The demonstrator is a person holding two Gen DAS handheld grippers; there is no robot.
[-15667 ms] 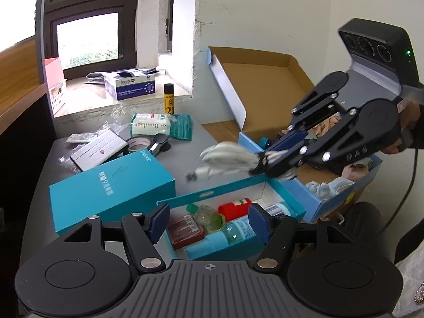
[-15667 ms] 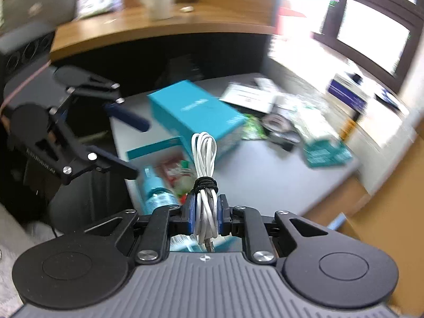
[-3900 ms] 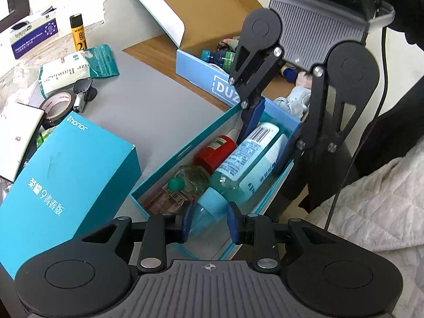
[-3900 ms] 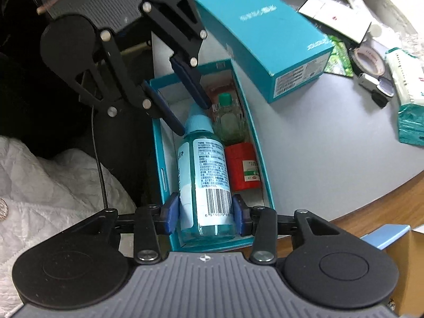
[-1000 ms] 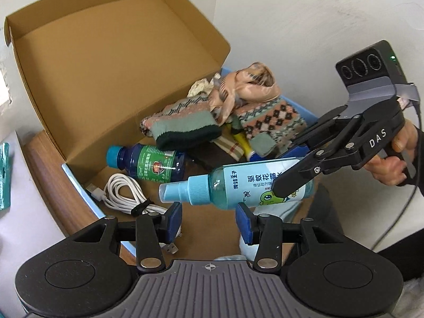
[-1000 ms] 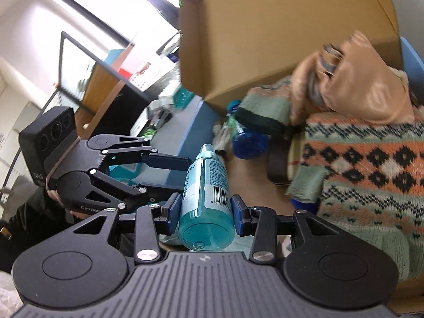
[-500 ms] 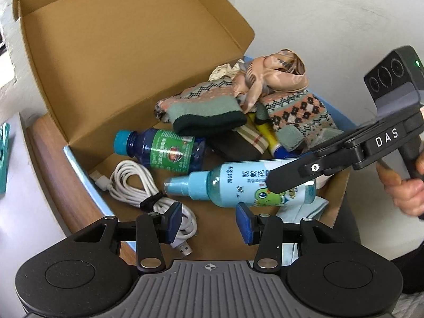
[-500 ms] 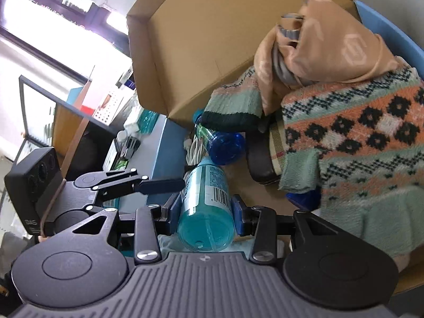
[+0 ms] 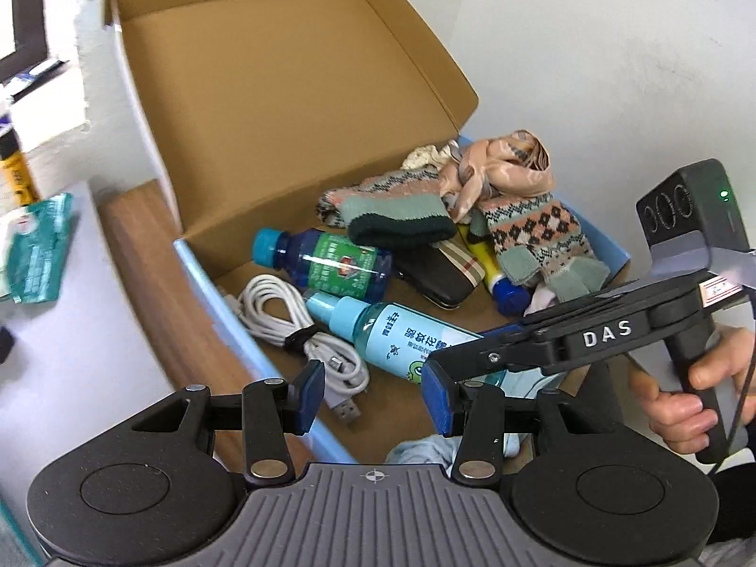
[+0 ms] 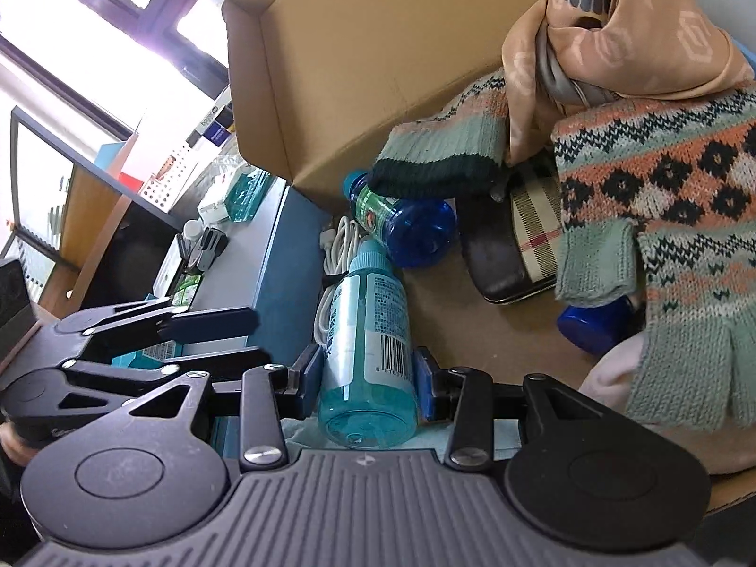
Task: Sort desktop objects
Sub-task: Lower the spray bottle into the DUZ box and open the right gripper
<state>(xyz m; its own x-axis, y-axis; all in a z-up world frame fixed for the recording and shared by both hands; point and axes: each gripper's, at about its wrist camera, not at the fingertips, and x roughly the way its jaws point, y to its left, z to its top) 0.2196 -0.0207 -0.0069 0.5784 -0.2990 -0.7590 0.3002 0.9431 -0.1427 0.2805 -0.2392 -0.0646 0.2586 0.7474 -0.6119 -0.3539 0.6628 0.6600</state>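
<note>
A light-blue spray bottle (image 10: pixel 366 330) lies low in the open cardboard box (image 9: pixel 264 108), its cap next to a coiled white cable (image 9: pixel 288 321). My right gripper (image 10: pixel 368 382) is shut on the bottle's base end, one pad on each side. In the left wrist view the right gripper (image 9: pixel 453 359) comes in from the right, held by a hand (image 9: pixel 685 401), and covers the bottle's (image 9: pixel 401 335) base. My left gripper (image 9: pixel 373 397) hangs open over the box's front rim with nothing between its fingers. The right wrist view shows the left gripper (image 10: pixel 257 338) at the left.
The box also holds a blue bottle with a green label (image 9: pixel 330 262), knitted gloves (image 9: pixel 534 231), a peach scarf (image 9: pixel 496 170), a plaid case (image 10: pixel 529 241) and pale cloth (image 9: pixel 416 451). A grey desk (image 9: pixel 85 330) with a teal packet (image 9: pixel 38 248) lies to the left.
The right gripper has lowered the spray bottle further into the box, down beside the white cable. The left gripper has stayed open and drawn back a little.
</note>
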